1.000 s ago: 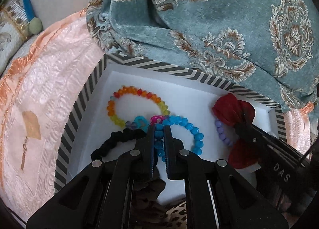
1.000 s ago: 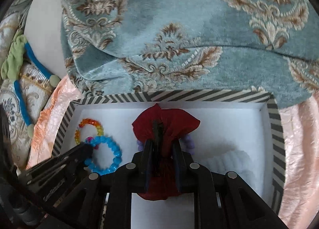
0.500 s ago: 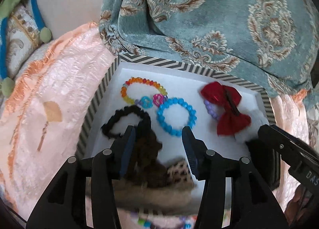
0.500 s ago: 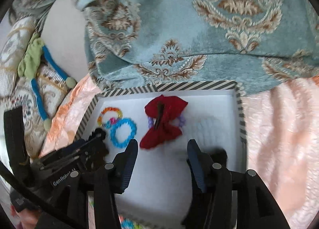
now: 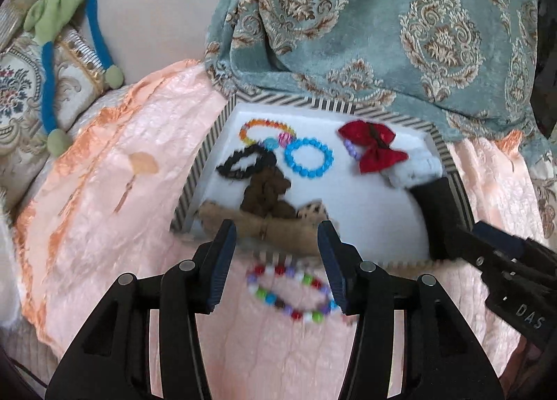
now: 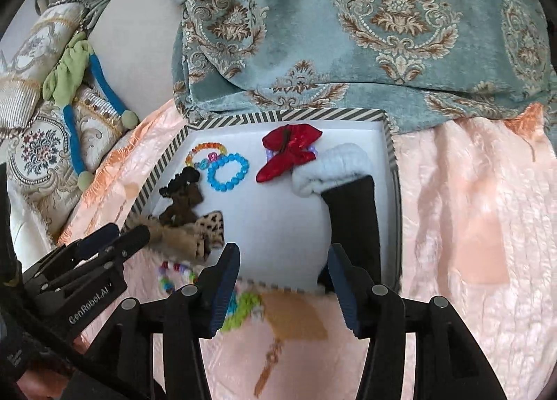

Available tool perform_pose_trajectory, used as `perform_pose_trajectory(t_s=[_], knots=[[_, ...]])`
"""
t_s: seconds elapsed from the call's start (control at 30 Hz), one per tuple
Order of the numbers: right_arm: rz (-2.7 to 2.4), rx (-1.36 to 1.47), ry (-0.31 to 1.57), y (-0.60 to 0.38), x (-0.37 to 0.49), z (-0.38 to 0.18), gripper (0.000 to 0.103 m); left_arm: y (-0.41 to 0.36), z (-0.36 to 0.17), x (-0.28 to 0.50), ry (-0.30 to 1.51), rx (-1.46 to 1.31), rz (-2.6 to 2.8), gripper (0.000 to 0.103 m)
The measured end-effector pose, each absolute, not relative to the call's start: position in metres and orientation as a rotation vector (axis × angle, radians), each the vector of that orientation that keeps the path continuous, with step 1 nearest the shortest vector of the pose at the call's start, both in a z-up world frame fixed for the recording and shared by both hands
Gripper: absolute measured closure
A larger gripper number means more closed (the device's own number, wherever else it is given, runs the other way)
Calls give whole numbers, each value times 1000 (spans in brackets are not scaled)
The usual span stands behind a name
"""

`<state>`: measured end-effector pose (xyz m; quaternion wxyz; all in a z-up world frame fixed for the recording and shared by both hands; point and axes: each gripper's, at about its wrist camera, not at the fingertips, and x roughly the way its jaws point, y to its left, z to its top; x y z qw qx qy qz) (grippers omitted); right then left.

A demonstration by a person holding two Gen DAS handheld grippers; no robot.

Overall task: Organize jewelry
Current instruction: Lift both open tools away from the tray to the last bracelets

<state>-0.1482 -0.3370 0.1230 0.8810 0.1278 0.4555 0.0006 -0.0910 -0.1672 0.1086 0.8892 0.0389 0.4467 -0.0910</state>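
**Jewelry tray on a quilted bed, both grippers released**

Peach quilt covers the bed, with a teal damask blanket bunched behind and an embroidered cushion at far left. On the quilt lies a white tray with a black-and-white striped rim. Left gripper and right gripper hover at the tray's near edge, each with jaws apart and nothing between the pads. Inside the tray, by size: a black band along the right wall, touching a white scrunchie; a tan furry piece with a leopard-print bow at the near left corner; a brown scrunchie; a red bow; a black hair tie; a blue bracelet; a rainbow bracelet toward the far left corner. Outside the tray, on the quilt just beyond its near edge, rest a multicolour bead bracelet and a green hair tie.
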Motion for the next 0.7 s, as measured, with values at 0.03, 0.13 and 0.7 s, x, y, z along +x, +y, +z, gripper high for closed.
perform_pose_trajectory(t_s=[0.03,0.13,0.7], knots=[[-8,257,942,-335,-154,125,51,-165,108,-97,931,79,-187,55],[-19,245,930,-331,-167,129,43,-159,111,-112,916,69,-170,54],[-48,227,909,-304,-219,144,43,-145,130,-177,812,82,-149,54]])
